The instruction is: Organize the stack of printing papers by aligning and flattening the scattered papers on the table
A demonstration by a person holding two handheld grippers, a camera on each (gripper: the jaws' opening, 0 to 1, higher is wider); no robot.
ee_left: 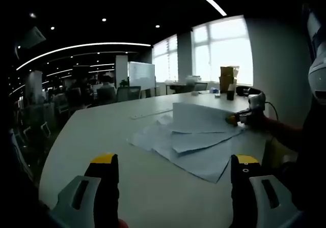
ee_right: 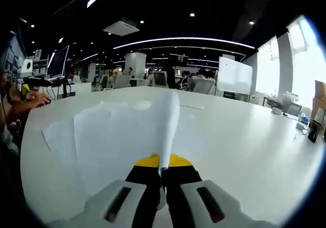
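- In the left gripper view, the left gripper (ee_left: 173, 174) hovers over bare table (ee_left: 97, 136) at the near edge, its jaws spread wide with nothing between them.
- Beyond it lie the papers (ee_left: 196, 141), about five loose overlapping sheets fanned out, corners pointing different ways, the spread running near-right to far-left.
- One sheet (ee_left: 198, 118) is lifted at its right edge by the right gripper (ee_left: 235, 118), near the table's right edge.
- In the right gripper view, that gripper's jaws are pressed together on this sheet, which curls upright away from the camera.
- Open tabletop lies left and far; a cardboard box (ee_left: 228, 78) stands at the far end.
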